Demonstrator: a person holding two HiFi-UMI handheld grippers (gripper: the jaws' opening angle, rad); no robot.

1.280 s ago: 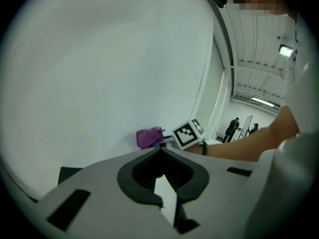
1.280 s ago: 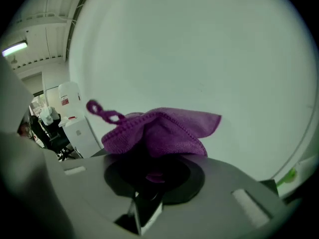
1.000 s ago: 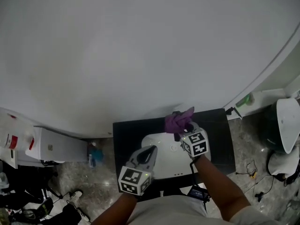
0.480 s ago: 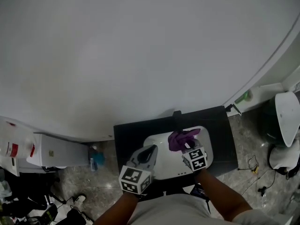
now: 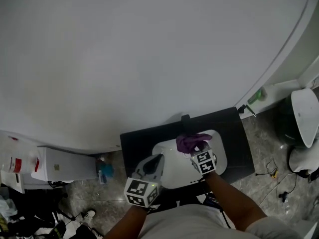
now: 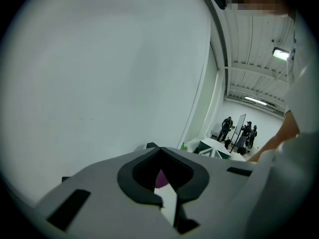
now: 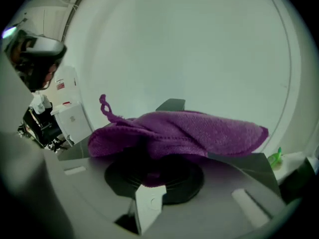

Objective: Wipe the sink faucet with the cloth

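A purple cloth (image 5: 191, 141) hangs bunched in my right gripper (image 5: 196, 149), which is shut on it above the white sink basin (image 5: 172, 172). The dark faucet (image 5: 186, 119) stands at the basin's far rim, a short way beyond the cloth and apart from it. In the right gripper view the cloth (image 7: 179, 131) drapes across the jaws and the faucet (image 7: 172, 104) pokes up behind it. My left gripper (image 5: 157, 159) hovers over the basin's left side, jaws together and empty; in its own view the left gripper (image 6: 162, 183) shows a sliver of purple through its gap.
The sink sits in a black countertop (image 5: 133, 142) against a plain white wall. A white cabinet (image 5: 65, 166) and a blue bottle (image 5: 104, 171) are at the left on the floor. A green bottle (image 5: 255, 96) stands on a ledge to the right, near a white lidded bin (image 5: 304, 116).
My right gripper has drawn the cloth back from the faucet toward me, so it now hangs over the basin and the faucet shows. The left gripper has stayed put.
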